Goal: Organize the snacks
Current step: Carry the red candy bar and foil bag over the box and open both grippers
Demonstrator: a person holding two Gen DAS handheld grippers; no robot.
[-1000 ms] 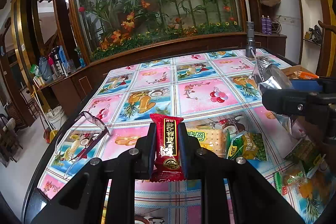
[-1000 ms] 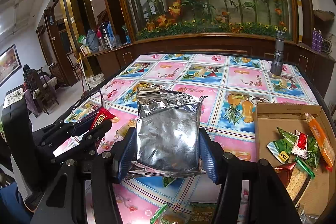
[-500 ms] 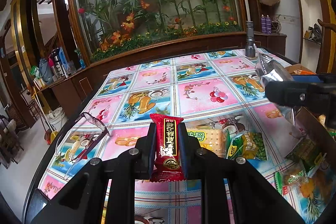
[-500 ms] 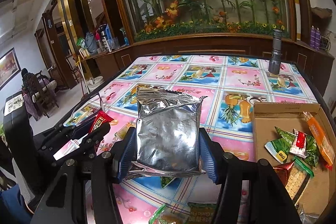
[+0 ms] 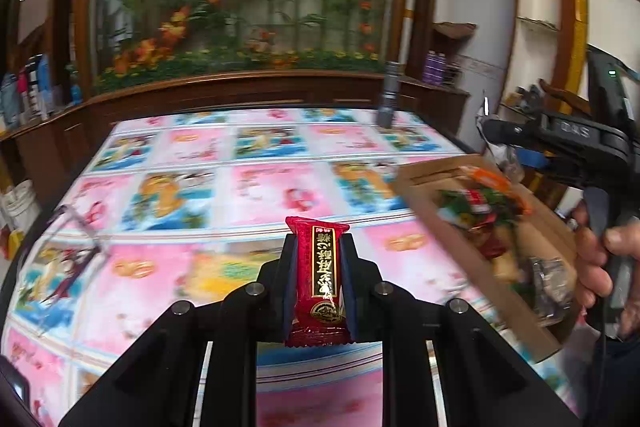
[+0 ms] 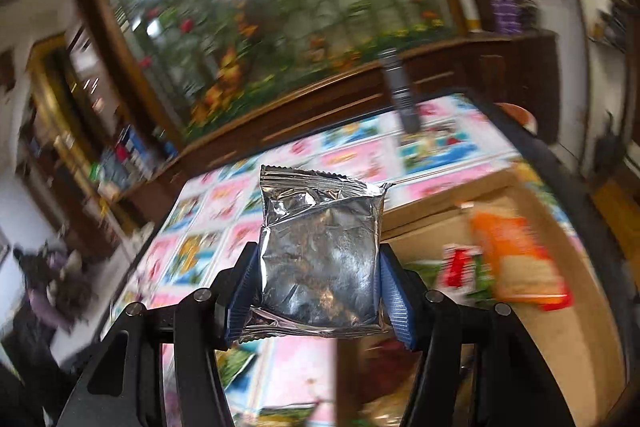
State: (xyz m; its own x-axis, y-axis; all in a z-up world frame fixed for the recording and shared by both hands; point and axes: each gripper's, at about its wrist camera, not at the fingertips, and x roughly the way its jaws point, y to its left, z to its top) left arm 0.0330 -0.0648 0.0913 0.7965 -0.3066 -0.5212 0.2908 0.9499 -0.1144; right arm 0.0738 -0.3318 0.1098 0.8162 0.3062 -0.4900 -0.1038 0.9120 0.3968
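Silver pouch (image 6: 320, 259) clamped in right hand-held gripper (image 6: 318, 291) above cardboard box (image 6: 436, 223) edge; left (image 5: 318, 283) pinching red bar (image 5: 319, 283).

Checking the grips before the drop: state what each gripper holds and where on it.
Left gripper clamps the red snack bar by its long side edges. Right gripper clamps the silver foil packet by its two side edges, low down.
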